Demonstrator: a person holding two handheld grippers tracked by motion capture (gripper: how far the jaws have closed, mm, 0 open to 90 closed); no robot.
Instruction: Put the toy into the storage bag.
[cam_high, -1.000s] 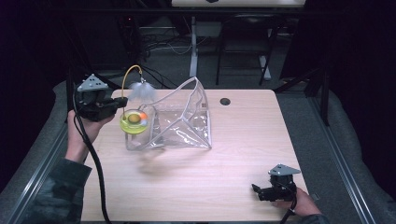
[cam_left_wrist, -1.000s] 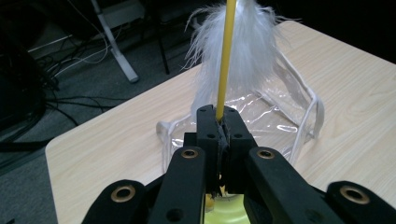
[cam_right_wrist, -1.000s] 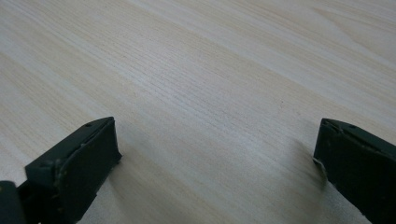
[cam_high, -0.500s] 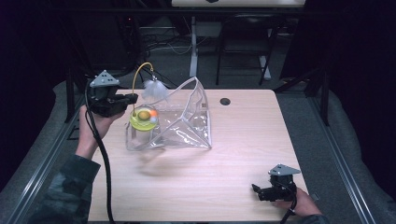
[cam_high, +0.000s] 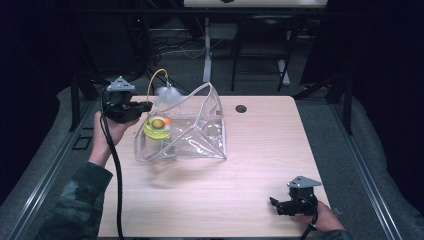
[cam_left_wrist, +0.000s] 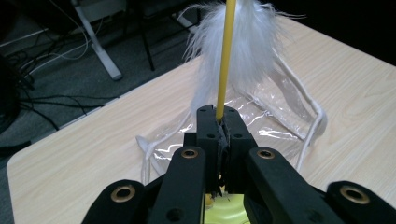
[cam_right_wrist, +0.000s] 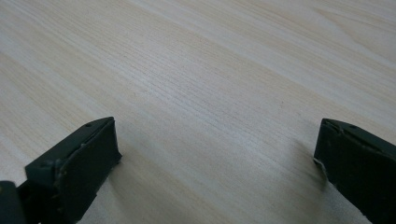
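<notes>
My left gripper (cam_high: 145, 106) is shut on a thin yellow wand (cam_high: 152, 80) that arcs up to a white feather tuft (cam_high: 167, 95). In the left gripper view the wand (cam_left_wrist: 225, 56) rises from between the closed jaws, with the feather (cam_left_wrist: 252, 42) above. A yellow-green disc (cam_high: 157, 126) with an orange spot sits below the gripper at the left mouth of a clear plastic bag (cam_high: 200, 137); whether the disc is inside the bag is unclear. The bag (cam_left_wrist: 266, 133) lies on the table beyond the jaws. My right gripper (cam_high: 274, 202) rests open near the front right edge, its jaws wide apart over bare wood (cam_right_wrist: 210, 70).
The light wooden table (cam_high: 265, 150) has a black cable grommet (cam_high: 241, 108) near its far edge. Chair and desk legs and cables stand on the dark floor behind. A black cable trails from the left gripper along the forearm.
My left gripper has carried the wand and the disc a little to the right, up against the bag's left opening. The right gripper has stayed still.
</notes>
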